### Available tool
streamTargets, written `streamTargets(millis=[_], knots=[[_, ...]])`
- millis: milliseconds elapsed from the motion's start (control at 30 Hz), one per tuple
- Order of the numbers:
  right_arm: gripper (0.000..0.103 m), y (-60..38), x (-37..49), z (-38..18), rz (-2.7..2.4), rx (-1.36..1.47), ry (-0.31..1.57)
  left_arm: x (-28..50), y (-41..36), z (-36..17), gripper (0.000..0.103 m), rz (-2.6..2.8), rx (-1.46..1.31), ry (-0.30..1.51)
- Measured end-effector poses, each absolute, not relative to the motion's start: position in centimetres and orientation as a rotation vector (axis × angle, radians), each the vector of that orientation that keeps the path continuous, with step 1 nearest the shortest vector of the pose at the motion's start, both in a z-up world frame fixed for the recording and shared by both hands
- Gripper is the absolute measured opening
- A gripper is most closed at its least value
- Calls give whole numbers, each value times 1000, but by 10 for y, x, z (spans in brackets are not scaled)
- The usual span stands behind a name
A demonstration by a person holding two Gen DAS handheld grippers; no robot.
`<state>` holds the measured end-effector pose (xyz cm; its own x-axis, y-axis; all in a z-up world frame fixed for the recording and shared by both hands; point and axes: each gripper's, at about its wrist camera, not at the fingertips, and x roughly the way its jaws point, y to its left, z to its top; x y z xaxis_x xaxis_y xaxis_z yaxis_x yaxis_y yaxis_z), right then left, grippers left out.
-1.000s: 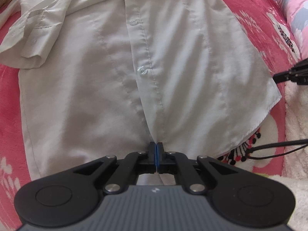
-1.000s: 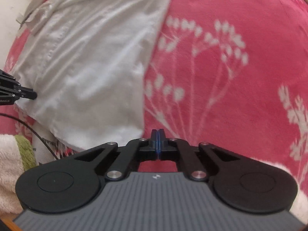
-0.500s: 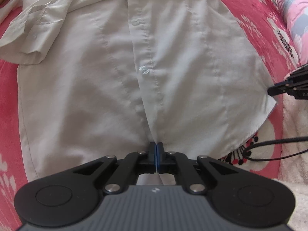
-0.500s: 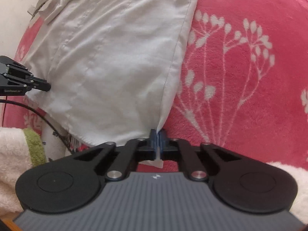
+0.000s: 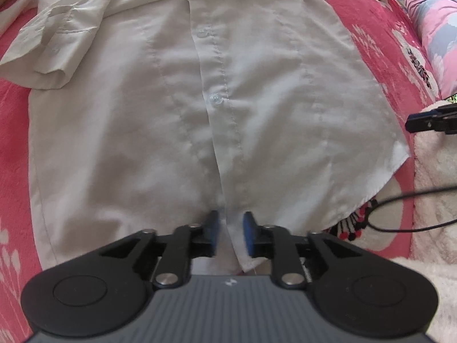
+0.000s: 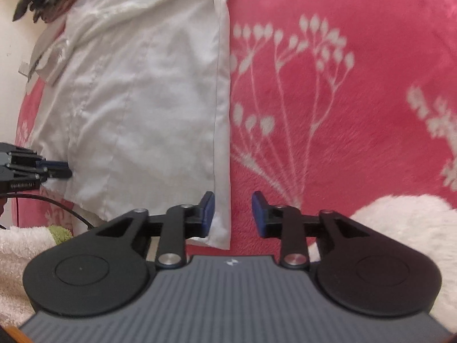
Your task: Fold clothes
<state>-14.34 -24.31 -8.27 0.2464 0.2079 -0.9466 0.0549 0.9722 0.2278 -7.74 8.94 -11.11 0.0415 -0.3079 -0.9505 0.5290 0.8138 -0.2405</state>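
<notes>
**White shirt let go at the hem**

White cotton, my shirt (image 5: pixel 177 131) lies flat and face up on the pink floral blanket (image 6: pixel 357 108), button placket running up the middle, one sleeve (image 5: pixel 54 45) folded across its chest. A second ago both grippers were pressed together, pinching its lower edge. Now the jaws of my left gripper (image 5: pixel 230 235) are opening, with the hem at the placket loose between them, and those of my right gripper (image 6: pixel 232 214) are opening over the side seam corner, cloth brushing only the left pad. I judge the smoothing pull finished and the shirt ready for its first fold. Both grippers point steeply down at the bed.
</notes>
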Motion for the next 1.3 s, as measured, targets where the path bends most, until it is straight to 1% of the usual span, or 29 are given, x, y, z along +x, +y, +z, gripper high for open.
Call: streamTargets(millis=[33, 67, 133, 200, 300, 367, 433, 467, 600, 667, 733, 800, 867, 900, 933, 1000, 1133, 1300], knots=[[33, -244, -146, -77, 102, 225, 1298, -79, 91, -109, 34, -641, 192, 1383], [34, -248, -148, -72, 98, 224, 1278, -80, 91, -106, 37, -633, 192, 1375], [41, -256, -151, -65, 93, 239, 1239, -85, 105, -96, 48, -604, 205, 1343], [42, -258, -151, -63, 96, 262, 1202, -88, 111, -86, 51, -574, 210, 1315], [44, -260, -155, -58, 106, 309, 1143, -86, 124, -75, 59, -526, 187, 1291], [47, -261, -158, -55, 111, 348, 1108, -84, 133, -68, 61, -495, 170, 1276], [54, -263, -162, -52, 115, 380, 1075, -82, 138, -63, 64, -460, 152, 1262], [55, -264, -164, -51, 113, 392, 1058, -82, 140, -61, 66, -446, 141, 1254], [62, -267, -167, -43, 115, 418, 986, -80, 152, -45, 77, -383, 75, 1188], [69, -270, -166, -35, 126, 430, 928, -74, 151, -37, 81, -366, 33, 1163], [84, -273, -165, -26, 137, 440, 869, -65, 148, -28, 88, -355, 3, 1139], [85, -274, -162, -16, 148, 423, 807, -57, 142, -21, 90, -356, -12, 1103], [86, -272, -155, -6, 142, 369, 767, -51, 137, -13, 93, -364, -11, 1056], [89, -270, -150, -1, 135, 337, 747, -48, 134, -10, 95, -368, -11, 1035], [95, -267, -144, 3, 128, 306, 722, -46, 132, -8, 96, -373, -10, 1019], [102, -262, -136, 11, 117, 272, 652, -41, 132, -1, 98, -381, -18, 994], [102, -254, -116, 22, 133, 268, 523, -33, 130, 4, 103, -378, -43, 938], [102, -241, -83, 23, 234, 291, 442, -15, 134, -6, 103, -335, -44, 904]])
